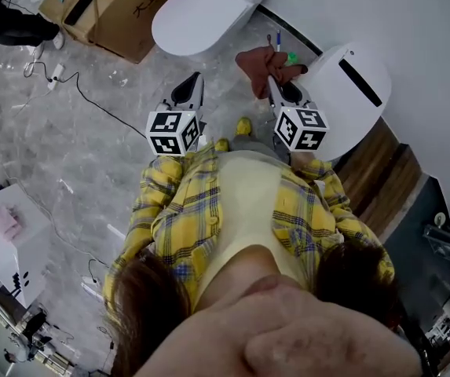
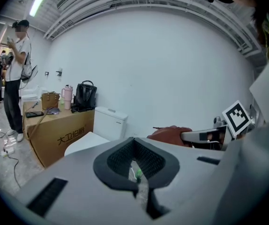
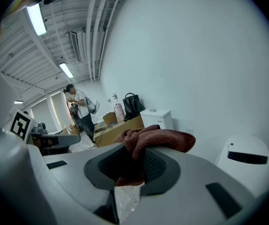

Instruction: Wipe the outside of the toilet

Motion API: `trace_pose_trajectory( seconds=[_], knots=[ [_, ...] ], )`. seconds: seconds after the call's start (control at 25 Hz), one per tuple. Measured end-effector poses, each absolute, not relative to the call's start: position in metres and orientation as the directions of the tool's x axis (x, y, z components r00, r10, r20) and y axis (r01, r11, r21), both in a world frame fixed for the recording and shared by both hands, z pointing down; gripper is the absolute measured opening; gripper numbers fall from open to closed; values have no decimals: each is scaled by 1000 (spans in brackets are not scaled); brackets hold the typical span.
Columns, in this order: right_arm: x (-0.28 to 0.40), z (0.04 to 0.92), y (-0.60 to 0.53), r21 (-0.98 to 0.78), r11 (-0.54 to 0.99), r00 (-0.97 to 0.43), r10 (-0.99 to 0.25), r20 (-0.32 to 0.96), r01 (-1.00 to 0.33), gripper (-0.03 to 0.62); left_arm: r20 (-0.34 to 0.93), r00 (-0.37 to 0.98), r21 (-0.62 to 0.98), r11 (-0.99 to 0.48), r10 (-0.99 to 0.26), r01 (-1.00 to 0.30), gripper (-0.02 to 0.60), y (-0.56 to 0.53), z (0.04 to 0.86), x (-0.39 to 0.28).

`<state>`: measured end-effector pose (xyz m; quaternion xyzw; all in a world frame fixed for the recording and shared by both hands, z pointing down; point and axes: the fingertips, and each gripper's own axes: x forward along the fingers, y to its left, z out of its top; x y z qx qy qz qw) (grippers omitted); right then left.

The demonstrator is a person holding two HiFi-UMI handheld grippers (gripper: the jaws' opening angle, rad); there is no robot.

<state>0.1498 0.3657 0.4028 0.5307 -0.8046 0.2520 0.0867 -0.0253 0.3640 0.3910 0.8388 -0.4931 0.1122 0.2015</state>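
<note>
While right gripper (image 1: 274, 82) clamps brown cloth (image 1: 254, 61) beside toilet (image 1: 358, 104) | left gripper (image 1: 195, 82) closed, empty.

A white toilet (image 1: 356, 93) stood lid-down by the wall; a crumpled reddish-brown cloth (image 1: 262, 64), pinched in the right gripper (image 1: 273, 83), hung just beside it.

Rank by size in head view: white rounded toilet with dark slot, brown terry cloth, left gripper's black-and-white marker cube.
Largest: white rounded toilet with dark slot.
Brown terry cloth and left marker cube look alike; cube is nearer the camera, so unranked.
</note>
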Motion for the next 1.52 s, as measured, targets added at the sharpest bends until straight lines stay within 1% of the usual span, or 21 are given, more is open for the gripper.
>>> trace_pose_trajectory(
  seconds=[0.28, 0.4, 0.76, 0.96, 1.12, 1.52],
  knots=[
    [170, 405, 320, -332, 352, -465, -800, 378, -875, 91, 377, 456, 220, -400, -807, -890, 8, 326, 388, 3],
    [172, 408, 309, -345, 365, -483, -792, 373, -865, 91, 396, 451, 230, -390, -800, -892, 8, 318, 395, 9],
    [168, 415, 282, -367, 373, -503, -777, 379, -852, 90, 397, 435, 227, -373, -808, -900, 8, 290, 395, 6],
    [158, 419, 259, -354, 366, -492, -777, 392, -861, 91, 388, 444, 244, -375, -808, -894, 8, 259, 400, -7],
    [144, 421, 228, -342, 336, -460, -791, 403, -878, 91, 373, 474, 253, -404, -798, -879, 8, 226, 401, -22],
    [68, 409, 133, -314, 296, -409, -818, 404, -902, 91, 368, 515, 265, -443, -775, -856, 8, 136, 394, -107]
  ],
)
